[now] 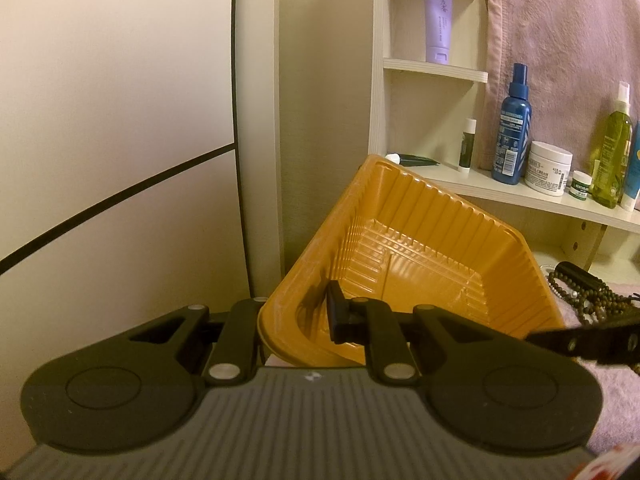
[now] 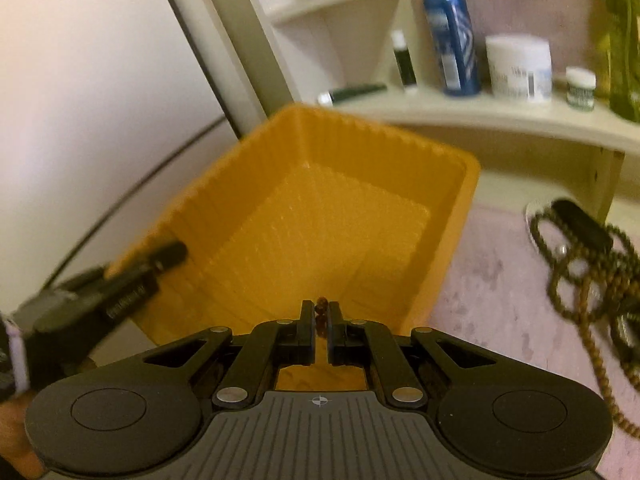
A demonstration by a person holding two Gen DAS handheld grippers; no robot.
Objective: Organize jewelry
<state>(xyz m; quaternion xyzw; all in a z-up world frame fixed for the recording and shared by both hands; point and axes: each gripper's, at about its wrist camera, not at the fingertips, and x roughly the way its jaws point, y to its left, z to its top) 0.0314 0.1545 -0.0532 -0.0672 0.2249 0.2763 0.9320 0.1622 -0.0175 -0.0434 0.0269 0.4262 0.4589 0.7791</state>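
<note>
Here, the left gripper (image 1: 298, 316) stands clamped on the near wall of a ribbed orange plastic tray (image 1: 432, 216), one finger (image 1: 335, 312) inside the tray and the other outside its rim, tipping the tray up toward the tool. The right gripper (image 2: 320, 322) has its jaws nearly together, pinching a small dark brown bead piece (image 2: 321, 308) just above the tray's near edge; the picture there is blurred, so the piece's exact shape cannot be told. The tray's floor is bare. To the right, a tangle of brown wooden bead strands (image 2: 588, 276) lies on a pale pink towel-like cloth (image 2: 492, 280), wound about a short black cylinder (image 2: 580, 220), well apart from the tray. Behind, a cream wooden shelf (image 1: 520, 196) carries a tall blue spray bottle (image 1: 512, 128), a white cream jar (image 1: 548, 172), a green bottle (image 1: 610, 148) and a lilac tube (image 1: 438, 20) on a higher ledge. A pink towel (image 1: 560, 32) hangs behind the shelf.
</note>
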